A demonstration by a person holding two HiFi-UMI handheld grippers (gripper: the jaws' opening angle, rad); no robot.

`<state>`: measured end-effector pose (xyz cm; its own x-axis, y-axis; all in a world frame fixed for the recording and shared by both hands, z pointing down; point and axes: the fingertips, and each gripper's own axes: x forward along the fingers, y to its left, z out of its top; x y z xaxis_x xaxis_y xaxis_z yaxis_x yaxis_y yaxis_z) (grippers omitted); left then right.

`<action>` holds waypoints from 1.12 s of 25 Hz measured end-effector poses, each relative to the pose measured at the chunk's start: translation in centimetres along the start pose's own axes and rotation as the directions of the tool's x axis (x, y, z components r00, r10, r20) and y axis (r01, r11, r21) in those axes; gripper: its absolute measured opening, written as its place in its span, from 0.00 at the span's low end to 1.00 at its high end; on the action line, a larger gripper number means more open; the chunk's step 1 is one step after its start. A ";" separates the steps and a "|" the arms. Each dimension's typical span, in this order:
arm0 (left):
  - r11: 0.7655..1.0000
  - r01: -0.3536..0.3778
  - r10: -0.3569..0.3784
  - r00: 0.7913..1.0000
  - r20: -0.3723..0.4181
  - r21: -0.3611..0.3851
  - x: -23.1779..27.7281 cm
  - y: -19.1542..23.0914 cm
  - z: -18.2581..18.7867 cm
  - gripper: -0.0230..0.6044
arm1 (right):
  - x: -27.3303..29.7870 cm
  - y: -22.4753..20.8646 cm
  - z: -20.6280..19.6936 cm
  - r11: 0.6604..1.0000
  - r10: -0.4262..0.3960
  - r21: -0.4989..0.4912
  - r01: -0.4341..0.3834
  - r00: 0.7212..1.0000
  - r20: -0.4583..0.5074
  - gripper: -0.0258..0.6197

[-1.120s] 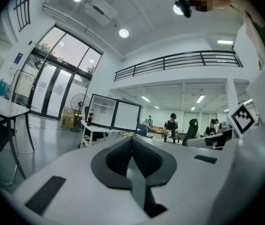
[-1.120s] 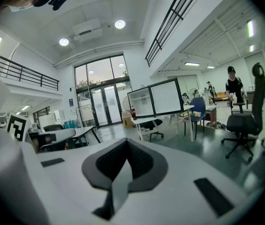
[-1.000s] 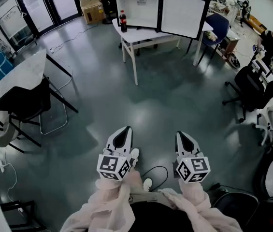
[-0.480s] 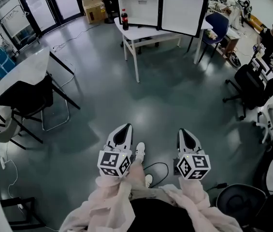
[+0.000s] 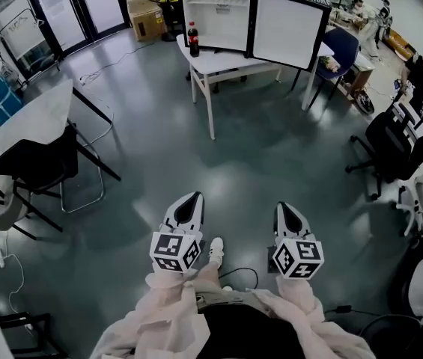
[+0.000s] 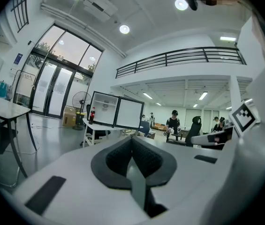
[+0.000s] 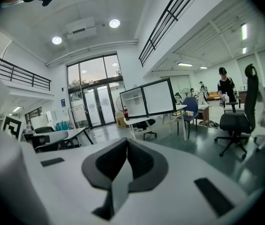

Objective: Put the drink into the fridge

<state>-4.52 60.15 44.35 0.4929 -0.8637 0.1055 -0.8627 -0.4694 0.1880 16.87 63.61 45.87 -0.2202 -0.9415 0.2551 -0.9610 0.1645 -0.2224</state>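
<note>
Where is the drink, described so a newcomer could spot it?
Across the grey floor stands a white table carrying a small white fridge, its door open. The drink stands upright on the table by the fridge's left edge: a dark bottle with a red cap, the only bottle there.

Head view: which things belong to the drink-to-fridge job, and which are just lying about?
Job: drink bottle, open fridge, white table, left tool, right tool (both shut, empty).
Lying about: cardboard box, black chair, blue chair.
</note>
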 end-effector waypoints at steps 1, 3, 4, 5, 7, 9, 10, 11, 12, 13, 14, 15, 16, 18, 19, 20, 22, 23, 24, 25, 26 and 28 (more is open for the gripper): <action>1.000 -0.004 0.004 1.000 -0.001 -0.001 1.0 0.7 0.3 0.05 | 1.3 -0.1 0.5 1.000 0.000 -0.004 0.000 1.000 -0.001 0.06; 1.000 -0.011 0.011 1.000 -0.004 -0.005 2.9 2.1 0.8 0.05 | 3.7 -0.3 1.4 1.000 0.001 -0.008 -0.001 1.000 -0.001 0.06; 1.000 -0.014 0.014 1.000 -0.005 -0.007 3.8 2.8 1.1 0.05 | 4.9 -0.4 2.0 1.000 0.000 -0.008 0.000 1.000 0.000 0.06; 1.000 -0.015 0.015 1.000 -0.007 -0.007 4.8 3.4 1.5 0.05 | 6.1 -0.4 2.5 1.000 0.001 -0.008 -0.001 1.000 0.000 0.06; 1.000 -0.017 0.017 1.000 -0.008 -0.007 6.6 5.0 2.3 0.05 | 8.5 -0.3 3.7 1.000 0.005 -0.010 -0.005 1.000 0.003 0.06; 1.000 -0.022 0.022 1.000 -0.012 -0.009 8.3 6.7 3.0 0.05 | 10.8 -0.1 4.7 1.000 0.009 -0.011 -0.009 1.000 0.005 0.06; 1.000 -0.024 0.024 1.000 -0.013 -0.010 9.2 7.6 3.2 0.05 | 12.0 0.0 5.1 1.000 0.011 -0.011 -0.011 1.000 0.005 0.06; 1.000 -0.026 0.026 1.000 -0.014 -0.010 10.0 8.4 3.5 0.05 | 13.1 0.1 5.4 1.000 0.012 -0.012 -0.012 1.000 0.005 0.06; 1.000 -0.027 0.026 1.000 -0.012 -0.010 10.8 9.2 3.7 0.05 | 14.2 0.2 5.6 1.000 0.013 -0.012 -0.013 1.000 0.004 0.06; 1.000 -0.026 0.026 1.000 -0.010 -0.011 11.5 9.9 3.9 0.05 | 15.3 0.3 5.8 1.000 0.015 -0.010 -0.014 1.000 0.003 0.06; 1.000 -0.026 0.026 1.000 -0.007 -0.012 12.3 10.6 4.2 0.05 | 16.4 0.3 6.1 1.000 0.016 -0.006 -0.016 1.000 0.003 0.06; 1.000 -0.024 0.024 1.000 -0.005 -0.013 13.1 11.3 4.4 0.05 | 17.5 0.4 6.3 1.000 0.018 0.000 -0.018 1.000 0.004 0.06; 1.000 -0.022 0.022 1.000 -0.003 -0.014 13.7 11.9 4.6 0.05 | 18.5 0.6 6.5 1.000 0.020 0.005 -0.020 1.000 0.007 0.06; 1.000 -0.014 0.014 1.000 -0.001 -0.011 14.9 12.9 4.9 0.05 | 20.3 1.0 7.0 1.000 0.027 0.007 -0.027 1.000 0.014 0.06; 1.000 -0.009 0.009 1.000 -0.001 -0.009 15.4 13.4 5.1 0.05 | 21.1 1.2 7.2 1.000 0.030 0.000 -0.030 0.999 0.016 0.06; 1.000 -0.004 0.004 1.000 0.000 -0.007 15.9 13.7 5.3 0.05 | 21.7 1.4 7.4 0.999 0.032 -0.010 -0.031 0.999 0.017 0.06; 1.000 0.004 -0.004 1.000 -0.004 -0.004 16.4 14.1 5.3 0.05 | 22.5 1.5 7.8 0.999 0.030 -0.029 -0.029 0.999 0.016 0.06; 1.000 0.005 -0.005 1.000 -0.008 -0.003 16.5 14.3 5.3 0.05 | 22.8 1.4 7.9 0.999 0.027 -0.034 -0.026 1.000 0.014 0.06; 1.000 0.003 -0.003 1.000 -0.012 -0.004 16.6 14.5 5.2 0.05 | 23.0 1.3 7.8 0.999 0.023 -0.034 -0.023 1.000 0.009 0.06; 1.000 0.000 0.000 1.000 -0.016 -0.006 16.7 14.8 5.0 0.05 | 23.2 1.2 7.7 0.999 0.020 -0.032 -0.020 1.000 0.002 0.06; 1.000 -0.004 0.004 1.000 -0.021 -0.010 16.8 15.1 4.9 0.05 | 23.4 1.1 7.5 0.999 0.018 -0.028 -0.018 1.000 -0.006 0.06; 1.000 -0.011 0.011 1.000 -0.029 -0.017 17.1 15.6 4.6 0.05 | 23.9 0.9 7.0 1.000 0.016 -0.020 -0.016 1.000 -0.023 0.06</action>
<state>-10.07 37.19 44.62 0.4868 -0.8628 0.1362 -0.8661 -0.4564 0.2039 11.95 39.22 45.16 -0.2393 -0.9318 0.2728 -0.9604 0.1858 -0.2077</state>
